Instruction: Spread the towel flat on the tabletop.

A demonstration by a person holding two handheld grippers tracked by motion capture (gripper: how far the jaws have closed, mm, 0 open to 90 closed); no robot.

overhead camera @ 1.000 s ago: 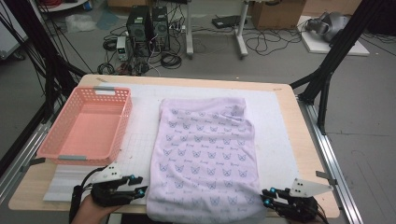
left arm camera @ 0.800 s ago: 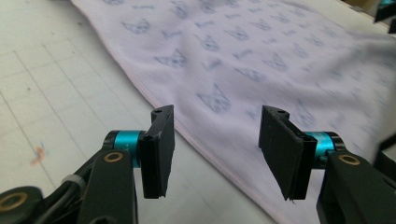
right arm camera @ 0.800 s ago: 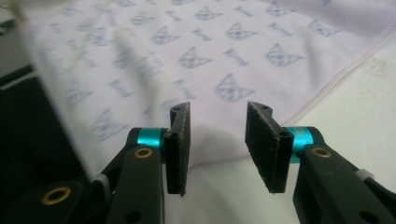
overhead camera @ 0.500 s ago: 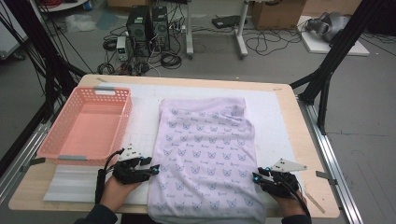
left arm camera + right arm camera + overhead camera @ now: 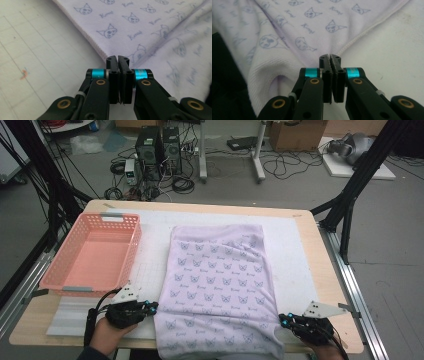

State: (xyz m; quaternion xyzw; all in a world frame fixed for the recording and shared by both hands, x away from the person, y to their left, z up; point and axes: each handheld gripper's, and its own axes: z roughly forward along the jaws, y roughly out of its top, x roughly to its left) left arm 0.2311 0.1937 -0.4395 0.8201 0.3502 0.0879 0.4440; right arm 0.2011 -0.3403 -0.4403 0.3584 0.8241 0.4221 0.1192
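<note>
Tools both pressed together, each pinching an edge of the lilac towel: left tool (image 5: 117, 60) has just been closing and its jaws meet on the hem at the towel's near left side; right tool (image 5: 330, 58) has likewise just closed, with the stitched hem caught between its pads at the near right side. Towel (image 5: 220, 285) lies flat, cat-face print up, on the white mat (image 5: 295, 250) of the bench (image 5: 327, 285), its near end draping over the bench edge toward the person. Pink basket (image 5: 92, 252) sits left of the towel, well apart from it. Risks, as I judge them: both bites look shallow, right at the hem, so a lift could pull the cloth free on one side and leave the fold skewed. Uneven raising of the two tools would twist the towel. Overhanging near end may drag and bunch on the bench edge.
</note>
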